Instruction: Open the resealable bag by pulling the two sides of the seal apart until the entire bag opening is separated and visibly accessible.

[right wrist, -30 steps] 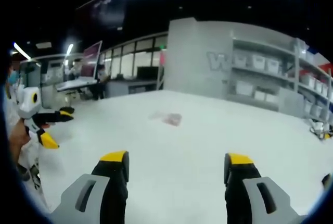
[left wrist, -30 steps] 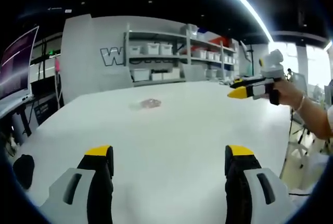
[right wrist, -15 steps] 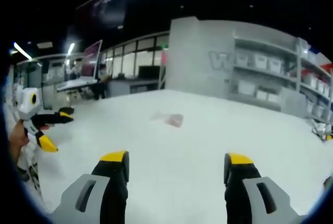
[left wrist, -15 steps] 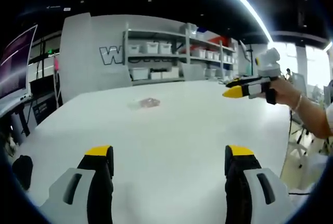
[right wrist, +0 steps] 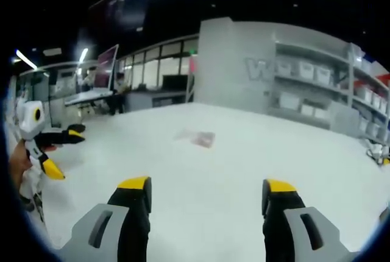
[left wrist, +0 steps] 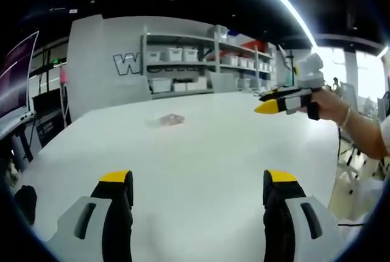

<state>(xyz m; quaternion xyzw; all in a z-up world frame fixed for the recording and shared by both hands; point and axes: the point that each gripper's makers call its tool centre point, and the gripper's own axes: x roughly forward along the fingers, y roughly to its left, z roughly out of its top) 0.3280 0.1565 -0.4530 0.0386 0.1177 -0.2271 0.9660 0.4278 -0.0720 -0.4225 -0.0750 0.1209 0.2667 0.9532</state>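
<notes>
- Fingers of left gripper [left wrist: 198,192] spread wide apart, holding nothing.
- Fingers of right gripper [right wrist: 207,198] spread wide too, also holding nothing.
- Both held up over the big white surface [left wrist: 201,152], pointing across it, likely to line up on the bag.
- Resealable bag [left wrist: 169,119] lying flat far out on the surface, well apart from both sets of fingers; looks clear, with something reddish inside.
- Same bag [right wrist: 198,138] ahead in the right gripper view, seal too small to tell if shut.
- Right gripper [left wrist: 275,100] seen off to the side in the left gripper view, in a person's hand [left wrist: 326,103].
- Nothing pulled yet, so job probably just starting.
- Shelves with white bins [left wrist: 183,70] far behind.
</notes>
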